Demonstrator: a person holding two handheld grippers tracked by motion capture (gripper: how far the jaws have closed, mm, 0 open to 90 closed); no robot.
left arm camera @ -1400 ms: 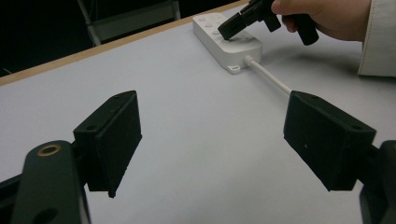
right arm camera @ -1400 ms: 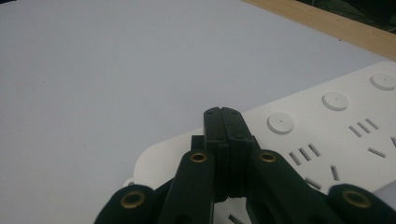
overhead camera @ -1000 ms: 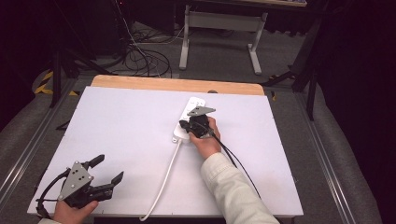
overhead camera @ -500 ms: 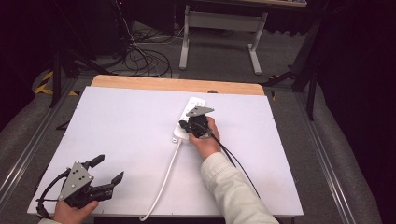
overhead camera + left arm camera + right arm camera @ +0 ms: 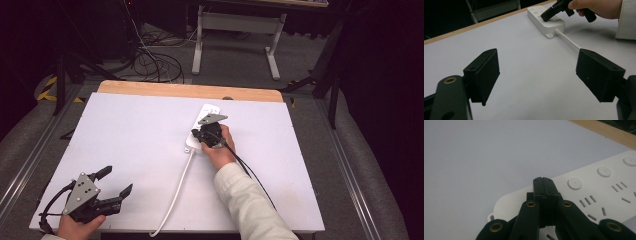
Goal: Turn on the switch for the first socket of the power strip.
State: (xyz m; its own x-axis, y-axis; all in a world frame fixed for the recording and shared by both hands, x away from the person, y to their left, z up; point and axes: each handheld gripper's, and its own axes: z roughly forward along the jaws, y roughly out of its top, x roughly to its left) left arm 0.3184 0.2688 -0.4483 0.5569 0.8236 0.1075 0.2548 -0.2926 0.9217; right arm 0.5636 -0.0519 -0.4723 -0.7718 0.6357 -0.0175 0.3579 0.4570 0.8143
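White table [image 5: 125, 130]; 1 white power strip [image 5: 204, 121] with cord [image 5: 175, 192] on it.

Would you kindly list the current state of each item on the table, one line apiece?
Left tongs: open, empty, low over the near left corner.
Right tongs: shut, tip down on the power strip.
Power strip: flat on the table, nothing plugged into the sockets that show.
White cable: attached to the strip, trailing off the near edge.

Lab: floor cables [image 5: 152, 62], metal desk frame [image 5: 235, 30]
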